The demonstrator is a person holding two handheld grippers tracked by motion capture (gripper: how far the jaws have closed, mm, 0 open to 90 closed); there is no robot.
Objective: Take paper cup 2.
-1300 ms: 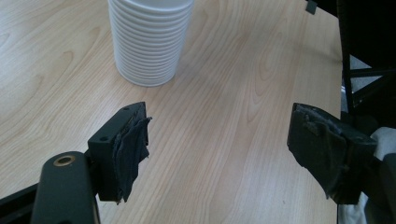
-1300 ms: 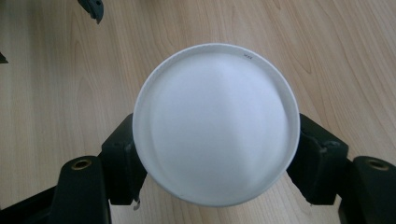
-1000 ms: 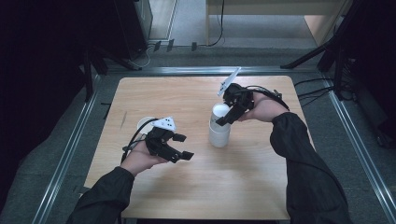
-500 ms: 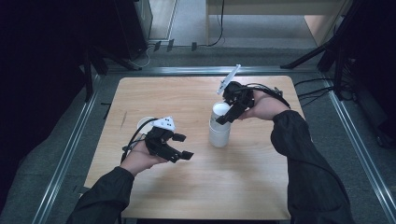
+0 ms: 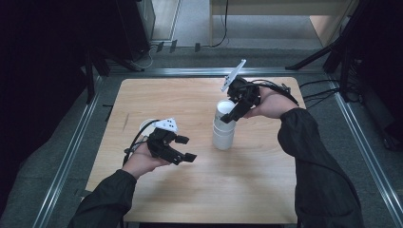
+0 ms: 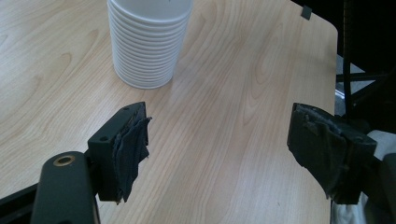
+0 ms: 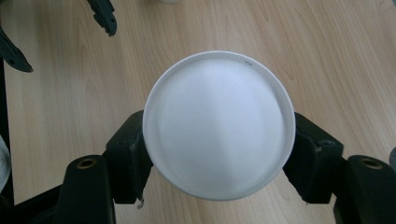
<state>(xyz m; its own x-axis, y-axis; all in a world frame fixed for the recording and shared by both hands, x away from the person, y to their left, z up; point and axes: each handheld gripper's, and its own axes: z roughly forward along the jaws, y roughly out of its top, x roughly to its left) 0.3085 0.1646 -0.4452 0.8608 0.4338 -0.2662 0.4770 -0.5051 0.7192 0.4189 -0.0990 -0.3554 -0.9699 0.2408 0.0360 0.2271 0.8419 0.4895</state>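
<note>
Tongs (image 5: 229, 116) in the person's right hand sit at the top of a stack of white paper cups (image 5: 223, 133) that stands upright near the middle of the wooden worktop (image 5: 266, 190). In the right gripper view these right tongs (image 7: 219, 163) look straight down into the top cup (image 7: 218, 123), with one black jaw at each side of its round rim; both jaws lie right against the cup wall just under the rim, about half open, and they have just been closing in on it with the cup between them. Whether the pads already press firmly enough to count as a grip cannot be told for certain, though they appear to touch the cup on both sides. The left tongs (image 5: 183, 148) hover low over the worktop, left of the stack and well apart from it, pointing toward the right side of the worktop. In the left gripper view the left tongs (image 6: 224, 149) stand spread apart with bare wood between the jaws; they hold nothing and touch nothing, and their worn dark pads (image 6: 133, 149) face each other across the gap. The ribbed stack of cups (image 6: 147, 42) rises beyond them, ahead and off to one side.
</note>
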